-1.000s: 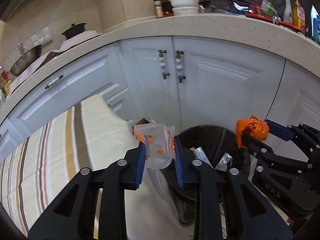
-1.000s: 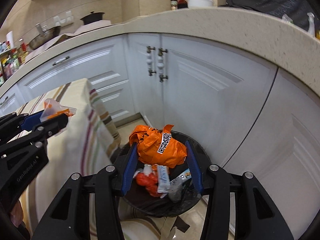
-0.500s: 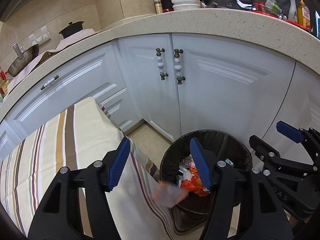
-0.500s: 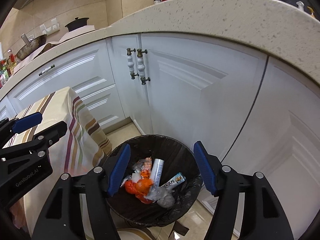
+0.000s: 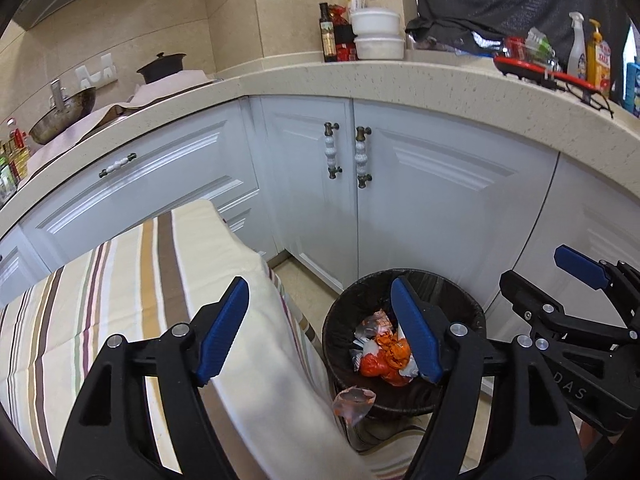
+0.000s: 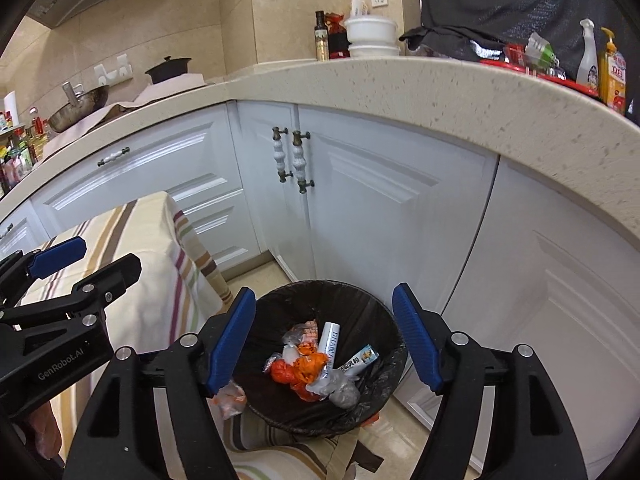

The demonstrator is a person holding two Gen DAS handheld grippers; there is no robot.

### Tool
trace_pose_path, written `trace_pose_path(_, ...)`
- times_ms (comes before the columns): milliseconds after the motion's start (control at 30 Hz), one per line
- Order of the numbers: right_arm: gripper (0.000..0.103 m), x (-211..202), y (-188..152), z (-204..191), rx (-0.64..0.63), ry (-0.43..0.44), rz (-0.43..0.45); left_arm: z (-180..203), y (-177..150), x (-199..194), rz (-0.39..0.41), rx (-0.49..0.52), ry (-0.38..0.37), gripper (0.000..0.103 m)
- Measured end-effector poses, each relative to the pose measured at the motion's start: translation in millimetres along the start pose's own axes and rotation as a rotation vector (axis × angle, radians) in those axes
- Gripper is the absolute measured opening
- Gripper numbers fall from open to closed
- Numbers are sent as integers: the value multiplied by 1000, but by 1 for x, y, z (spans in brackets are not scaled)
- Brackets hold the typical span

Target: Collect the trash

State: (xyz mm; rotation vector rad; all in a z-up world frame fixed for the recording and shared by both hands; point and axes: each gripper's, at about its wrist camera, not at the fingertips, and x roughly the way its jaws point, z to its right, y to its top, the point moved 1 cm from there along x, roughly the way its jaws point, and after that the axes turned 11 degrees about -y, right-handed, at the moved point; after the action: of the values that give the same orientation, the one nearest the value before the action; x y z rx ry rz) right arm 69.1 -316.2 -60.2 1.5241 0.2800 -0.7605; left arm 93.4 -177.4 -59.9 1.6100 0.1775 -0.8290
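A black-lined trash bin [image 5: 460, 316] [image 6: 384, 332] stands on the floor by white cabinets. It holds an orange wrapper [image 5: 386, 358] [image 6: 298, 370], a white tube [image 6: 331, 340] and other packets. A clear plastic bag with orange dots [image 5: 354, 400] [image 6: 229, 398] hangs outside the bin's near-left rim, by the tablecloth. My left gripper [image 5: 320, 334] is open and empty above the table edge and bin. My right gripper [image 6: 324, 340] is open and empty over the bin; it also shows in the left wrist view [image 5: 560, 280].
A table with a striped cloth [image 5: 120, 280] [image 6: 152, 248] stands left of the bin. White cabinet doors [image 5: 400, 200] and a speckled counter [image 5: 400, 80] curve behind. Bottles, bowls and a red tray sit on the counter. Tiled floor shows around the bin.
Both grippers opened and rose. The orange wrapper dropped from the right gripper into the bin. The dotted plastic bag fell from the left gripper and landed outside the bin's rim.
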Motion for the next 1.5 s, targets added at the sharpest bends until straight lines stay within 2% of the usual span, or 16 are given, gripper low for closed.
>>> trace_pose_path(400, 72, -47, -8, -14, -17, 7, 40, -19, -16, -55, 69, -47, 6, 80)
trace_pose_path(767, 75, -85, -11, -22, -26, 0, 98, -40, -28, -92, 107, -96, 16, 81)
trace_pose_path(1500, 75, -108, -11, -26, -27, -12, 148, -47, -32, -107, 123, -109, 19, 81)
